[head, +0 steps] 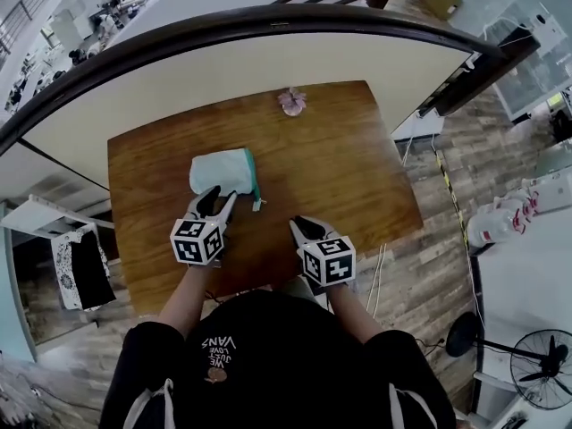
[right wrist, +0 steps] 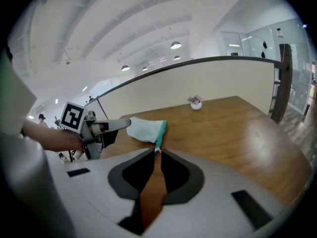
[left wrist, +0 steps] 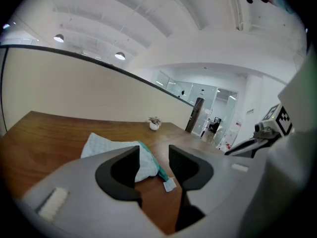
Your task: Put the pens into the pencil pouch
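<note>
Holding both tools low over the near half of the wooden table (head: 349, 164), I have my left gripper (head: 222, 195) with its jaws spread wide apart; nothing sits between the pads, only bare wood and, further on, the pencil pouch (head: 220, 170).

The pouch lies flat on the table, left of the middle and just beyond my left jaws; it is pale mint, with a teal zip edge (head: 253, 177) running down the side that faces my right hand; a small white pull tag (left wrist: 170, 184) trails off the near end of that zip onto the wood. From the right gripper view my left tips stand right at the pouch's near corner; whether they touch the fabric I cannot tell.

My right gripper (right wrist: 154, 150) is beside the left, nearer the table's front edge and clear of the pouch; its jaws are drawn almost together, with only a thin sliver of table showing between them, and they hold nothing; they point along the wood toward the zip end.

At the far edge of the table, well apart from everything else, stands a small potted plant (head: 291, 102); the marker cubes of both tools face up at me in the head view.
</note>
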A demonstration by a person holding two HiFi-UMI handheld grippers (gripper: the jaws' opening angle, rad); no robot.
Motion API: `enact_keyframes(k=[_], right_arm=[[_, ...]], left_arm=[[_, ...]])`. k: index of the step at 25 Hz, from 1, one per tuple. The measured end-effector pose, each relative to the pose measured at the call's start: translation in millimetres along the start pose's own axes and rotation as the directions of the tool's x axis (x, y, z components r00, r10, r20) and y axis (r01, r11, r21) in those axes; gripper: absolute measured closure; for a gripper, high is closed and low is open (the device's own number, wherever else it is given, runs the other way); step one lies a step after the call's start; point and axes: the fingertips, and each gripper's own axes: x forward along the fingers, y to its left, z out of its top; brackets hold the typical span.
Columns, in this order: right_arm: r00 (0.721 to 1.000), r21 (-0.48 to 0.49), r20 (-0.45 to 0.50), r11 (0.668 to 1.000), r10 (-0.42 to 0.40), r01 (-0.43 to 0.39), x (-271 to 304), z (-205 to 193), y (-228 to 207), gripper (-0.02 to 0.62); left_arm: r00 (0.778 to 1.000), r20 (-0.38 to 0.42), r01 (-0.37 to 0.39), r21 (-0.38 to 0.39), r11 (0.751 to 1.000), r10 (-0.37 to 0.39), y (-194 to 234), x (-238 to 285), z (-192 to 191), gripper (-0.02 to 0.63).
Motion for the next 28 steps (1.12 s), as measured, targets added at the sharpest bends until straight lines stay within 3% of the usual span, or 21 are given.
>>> enact_keyframes(k=[7,14,22,28], right_arm=[[0.999,-0.029,0.042,0.999,0.02,-0.018,3,5,39,0.56],[0.989,-0.049,0.142,0.999,0.03,-0.023,-2,15,69,0.581],[0.979,-0.049,0.196,0.997,0.06,-0.052,-11,19,95,0.583],[0.982,-0.06,0.181,0.997,0.061,-0.051,-11,7,109,0.583]], left_arm=[[0.993,0.106,-0.045,0.011,0.999,0.044,10,-61,23,0.449],[0.989,0.146,-0.034,0.096,0.995,0.02,6,-108,28,0.559],[0.992,0.113,0.03,0.148,0.988,-0.047,-12,-143,19,0.594],[0.993,0.099,0.051,0.128,0.99,-0.064,-16,-158,-1,0.595]])
